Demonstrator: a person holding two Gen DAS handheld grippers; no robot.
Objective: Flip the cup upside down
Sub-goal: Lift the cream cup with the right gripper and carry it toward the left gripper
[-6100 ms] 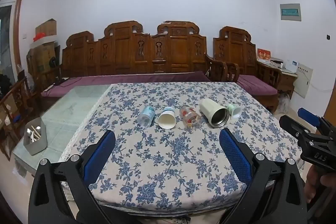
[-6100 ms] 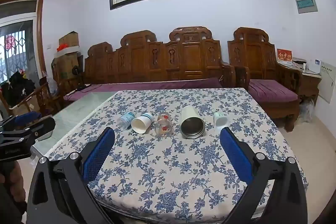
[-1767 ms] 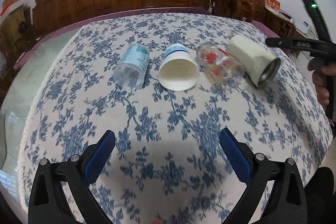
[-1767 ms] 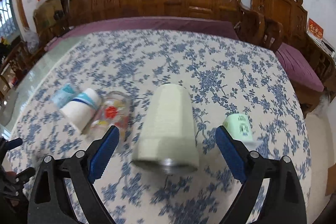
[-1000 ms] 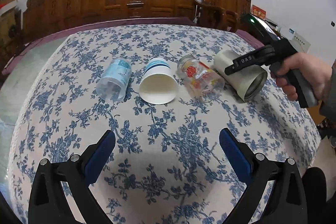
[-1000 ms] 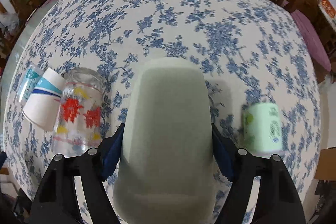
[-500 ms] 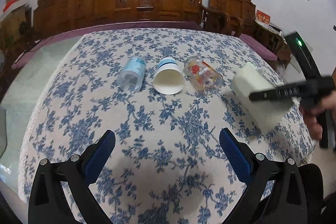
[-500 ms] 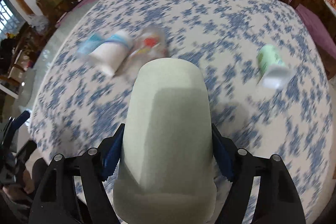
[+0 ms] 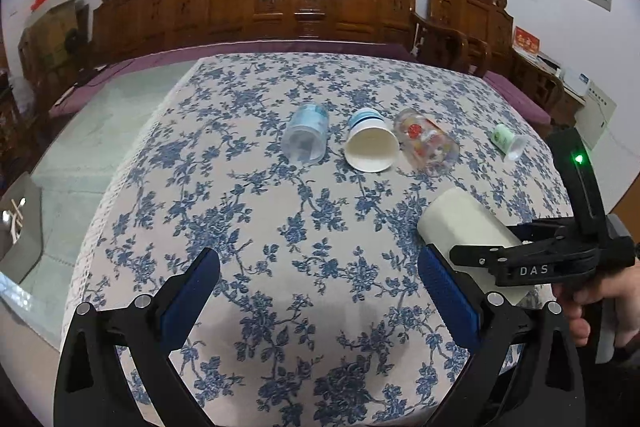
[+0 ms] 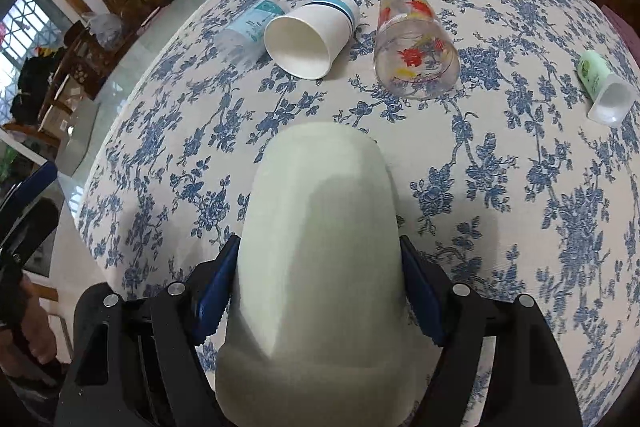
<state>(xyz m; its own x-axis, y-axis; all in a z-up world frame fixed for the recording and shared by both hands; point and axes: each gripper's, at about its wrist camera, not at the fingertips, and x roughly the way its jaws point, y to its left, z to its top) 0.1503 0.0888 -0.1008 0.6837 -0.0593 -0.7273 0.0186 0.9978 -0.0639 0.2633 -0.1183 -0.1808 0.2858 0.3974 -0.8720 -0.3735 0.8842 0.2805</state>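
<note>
Left gripper (image 9: 318,301): jaws spread wide, holding nothing, poised above the near edge of the desk (image 9: 248,227).

On the desk, left to right, four items lie on their sides in a row at mid-cloth: a clear blue-labelled cup (image 10: 250,29), a white paper cup (image 10: 310,39) with its open mouth facing the camera, a printed glass (image 10: 414,53), and, well apart at the far right, a small green cup (image 10: 602,87).

Right gripper (image 10: 320,287): jaws closed on the pale green cup (image 10: 320,247), pads pressed to opposite flanks of its body. The cup is lifted off the cloth over the near right part of the desk, closed base pointing away from the gripper, wider mouth end toward the hand. In the left wrist view it sits tilted, neither upright nor inverted.

Assessment: the step in hand appears to be the rotation before set-down. Recommended practice: keep firm pad pressure, since the smooth tapered wall could slip; roll the wrist until the rim faces squarely down; choose bare cloth clear of the row; lower until the whole rim seats flat; only then release.
</note>
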